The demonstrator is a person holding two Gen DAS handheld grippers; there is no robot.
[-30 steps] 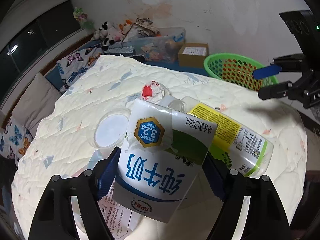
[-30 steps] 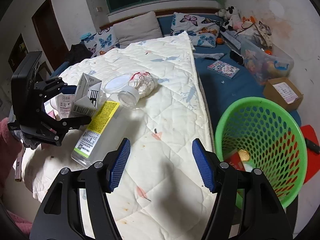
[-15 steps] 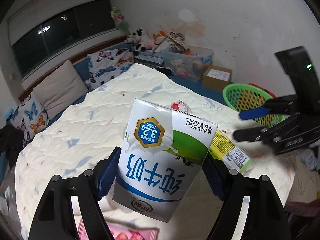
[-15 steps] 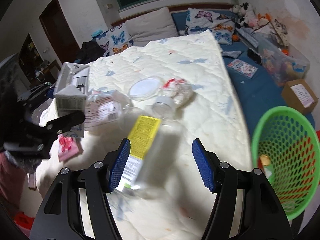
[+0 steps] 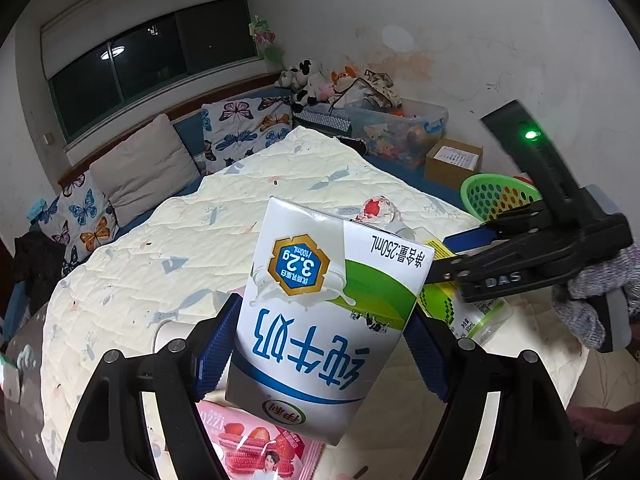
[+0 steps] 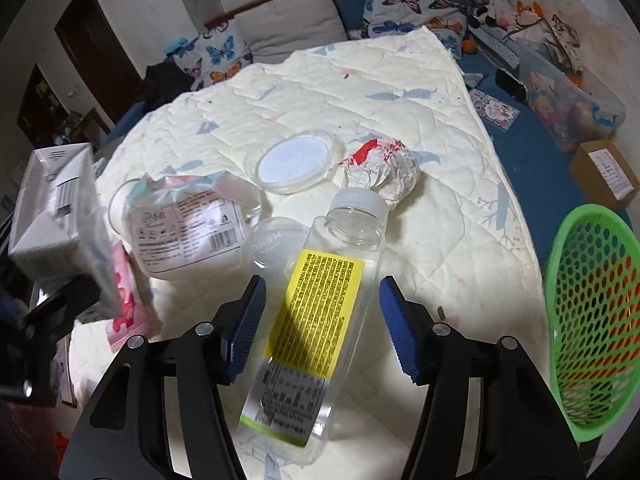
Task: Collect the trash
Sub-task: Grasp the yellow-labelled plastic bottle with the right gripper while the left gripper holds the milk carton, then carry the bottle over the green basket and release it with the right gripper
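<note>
My left gripper point(image 5: 320, 344) is shut on a white, blue and green milk carton point(image 5: 328, 312) and holds it above the bed; the carton also shows at the left of the right wrist view point(image 6: 52, 208). My right gripper point(image 6: 320, 316) is open, its blue pads either side of a clear plastic bottle with a yellow label point(image 6: 320, 312) lying on the quilt. The bottle is not touched by either pad. A crumpled white and red wrapper point(image 6: 380, 172), a round clear lid point(image 6: 292, 160) and a clear plastic bag point(image 6: 188, 224) lie beyond it. The green basket point(image 6: 592, 320) stands at the right.
A pink snack packet point(image 5: 256, 452) lies under the carton. The cream quilt point(image 6: 360, 80) covers the bed, with pillows point(image 6: 288, 24) behind. A cardboard box point(image 6: 604, 176) and a clear toy bin point(image 6: 568, 100) sit on the blue floor mat at the right.
My left gripper has lifted the milk carton up and back from the quilt. My right gripper has moved from beside the basket to straddle the yellow-label bottle.
</note>
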